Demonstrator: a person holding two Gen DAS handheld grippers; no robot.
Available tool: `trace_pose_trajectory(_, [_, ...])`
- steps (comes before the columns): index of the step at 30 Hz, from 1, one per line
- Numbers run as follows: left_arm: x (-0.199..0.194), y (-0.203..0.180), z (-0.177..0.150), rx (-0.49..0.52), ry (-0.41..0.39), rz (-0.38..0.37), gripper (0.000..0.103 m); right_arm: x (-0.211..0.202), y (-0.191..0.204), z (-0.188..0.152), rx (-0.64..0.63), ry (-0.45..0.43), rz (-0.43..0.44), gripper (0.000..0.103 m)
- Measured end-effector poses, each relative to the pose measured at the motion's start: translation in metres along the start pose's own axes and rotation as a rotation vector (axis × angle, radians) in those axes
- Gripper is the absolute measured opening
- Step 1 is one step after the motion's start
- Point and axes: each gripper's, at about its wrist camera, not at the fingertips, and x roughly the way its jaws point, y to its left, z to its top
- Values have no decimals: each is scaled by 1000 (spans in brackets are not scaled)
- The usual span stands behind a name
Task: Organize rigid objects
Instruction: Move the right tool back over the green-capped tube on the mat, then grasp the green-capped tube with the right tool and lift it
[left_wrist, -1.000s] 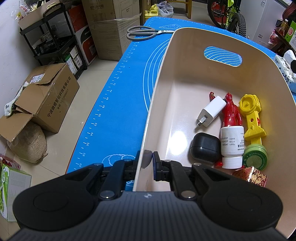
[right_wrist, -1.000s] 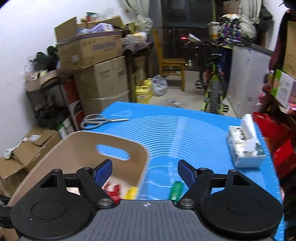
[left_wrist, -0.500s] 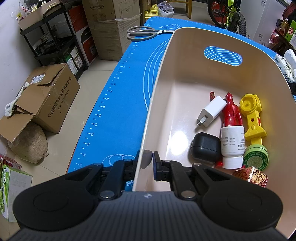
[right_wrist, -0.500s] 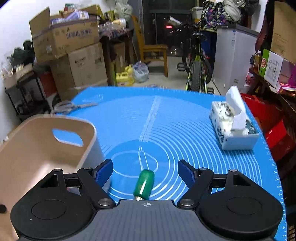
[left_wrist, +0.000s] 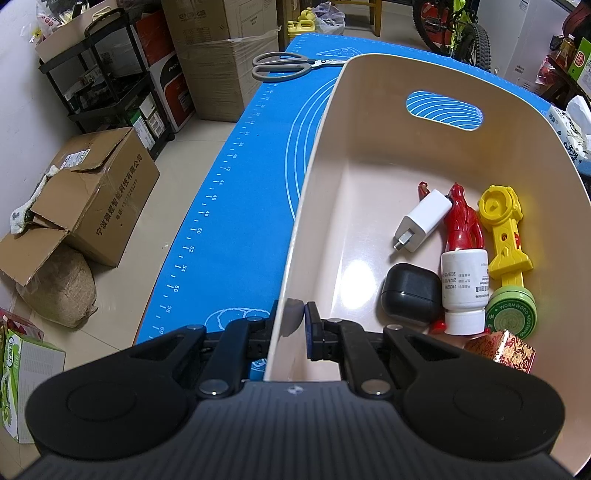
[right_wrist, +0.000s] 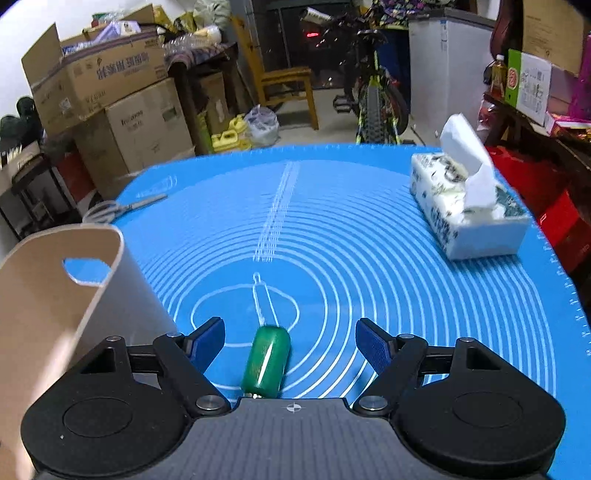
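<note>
- My left gripper (left_wrist: 295, 328) has its jaws closed on the near wall of the beige bin (left_wrist: 317, 192), one finger outside and one inside the rim.
- My right gripper (right_wrist: 290, 341) hangs with its jaws spread wide and nothing in them; a green-handled screwdriver (right_wrist: 266, 363) lies on the mat between them, touching neither finger, its shaft hidden under the gripper body.
- The tabletop is covered by a blue silicone mat (right_wrist: 332, 240) printed with white concentric rings and a ruler scale along its left edge.
- Only the left wrist view looks into the bin: a black case (left_wrist: 410, 293), a white bottle (left_wrist: 464, 286) on its side, a green round tin (left_wrist: 511, 312) and a red-gold patterned box (left_wrist: 502, 349) lie nearest, then a white charger plug (left_wrist: 423, 219), a red figure (left_wrist: 461, 218) and a yellow toy (left_wrist: 504, 229).
- Only the right wrist view shows the screwdriver, just right of the bin's outer wall, and the whole tissue pack (right_wrist: 469, 214) at the mat's far right.
- Grey-handled scissors (left_wrist: 284, 66) lie at the mat's far left corner, seen in both views.
- Beyond the tabletop stand stacked cardboard boxes (right_wrist: 110, 92), a black shelf rack (left_wrist: 107, 81), a wooden chair (right_wrist: 284, 81) and a bicycle (right_wrist: 376, 81); an open carton (left_wrist: 85, 192) and a sack (left_wrist: 59, 288) sit on the tiled floor.
</note>
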Motion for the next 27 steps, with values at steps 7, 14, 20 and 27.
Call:
trace_pose_trajectory(7, [0, 1, 0, 0, 0, 0, 13, 25, 8, -14, -37, 78, -1, 81])
trace_pose_trajectory(14, [2, -3, 0, 5, 0, 4, 13, 29, 28, -22, -156, 65, -71, 69])
trace_pose_trajectory(20, [3, -4, 0, 3, 1, 5, 13, 24, 39, -26, -194, 52, -48, 39])
trace_pose_trajectory(27, [2, -3, -1, 1, 1, 2, 13, 18, 35, -23, -166, 66, -46, 33])
